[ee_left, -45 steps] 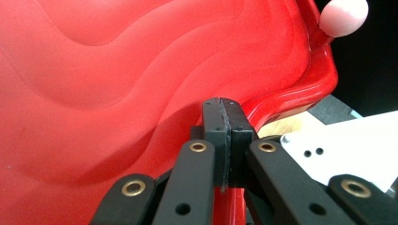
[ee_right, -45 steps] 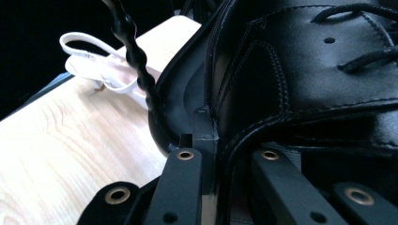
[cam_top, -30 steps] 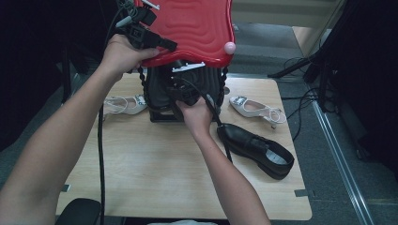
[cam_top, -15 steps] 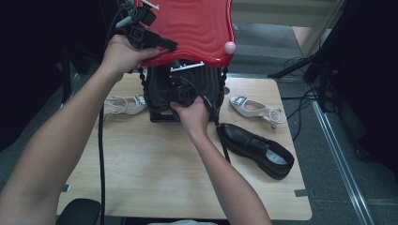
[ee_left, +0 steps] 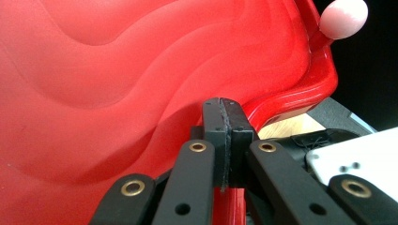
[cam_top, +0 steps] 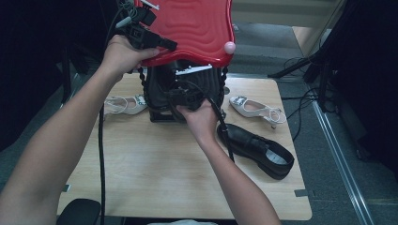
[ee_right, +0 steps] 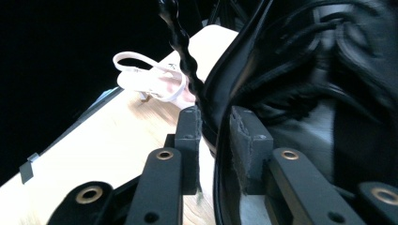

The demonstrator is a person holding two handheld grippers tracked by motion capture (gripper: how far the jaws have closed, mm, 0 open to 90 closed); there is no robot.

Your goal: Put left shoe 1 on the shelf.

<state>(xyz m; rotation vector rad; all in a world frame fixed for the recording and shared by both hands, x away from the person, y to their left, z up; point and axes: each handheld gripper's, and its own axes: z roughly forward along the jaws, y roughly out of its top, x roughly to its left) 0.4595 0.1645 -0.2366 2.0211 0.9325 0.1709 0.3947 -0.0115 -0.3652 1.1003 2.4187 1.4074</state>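
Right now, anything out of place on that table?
Yes: the shoes are scattered. One black shoe lies loose at the right, and the white sandals are split, one right of the black box, one left of it.

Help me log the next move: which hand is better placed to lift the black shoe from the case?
Right. The right tongs have just been closing on the black shoe's rim, while the left tongs are shut on the red lid, holding it up.

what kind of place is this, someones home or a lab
Probably a lab or recording studio, not a home: a bare wooden table ringed by dark drapes, a stand's legs and loose cables on grey carpet.
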